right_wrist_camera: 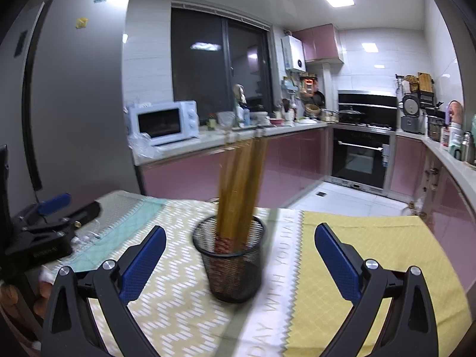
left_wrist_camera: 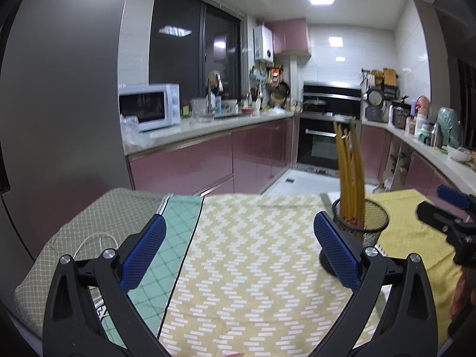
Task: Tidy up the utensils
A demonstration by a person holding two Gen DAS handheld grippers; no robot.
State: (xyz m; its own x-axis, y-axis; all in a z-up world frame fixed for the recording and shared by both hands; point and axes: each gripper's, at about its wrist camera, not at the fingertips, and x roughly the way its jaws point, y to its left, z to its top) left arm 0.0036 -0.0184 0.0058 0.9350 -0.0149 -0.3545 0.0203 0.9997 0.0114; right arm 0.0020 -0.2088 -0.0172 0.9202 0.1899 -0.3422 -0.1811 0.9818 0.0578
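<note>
A black mesh cup stands on the cloth-covered table, holding several wooden chopsticks that lean upright in it. It sits just ahead of my right gripper, between its fingers, which are open and empty. In the left wrist view the cup and chopsticks are at the right, behind the right finger. My left gripper is open and empty over the yellow zigzag cloth. The right gripper shows at the right edge there; the left gripper shows at the left edge of the right wrist view.
The table carries a grey-green cloth, a teal diamond cloth and a yellow cloth. A white cable lies at the left. Beyond are pink kitchen cabinets, a microwave and an oven.
</note>
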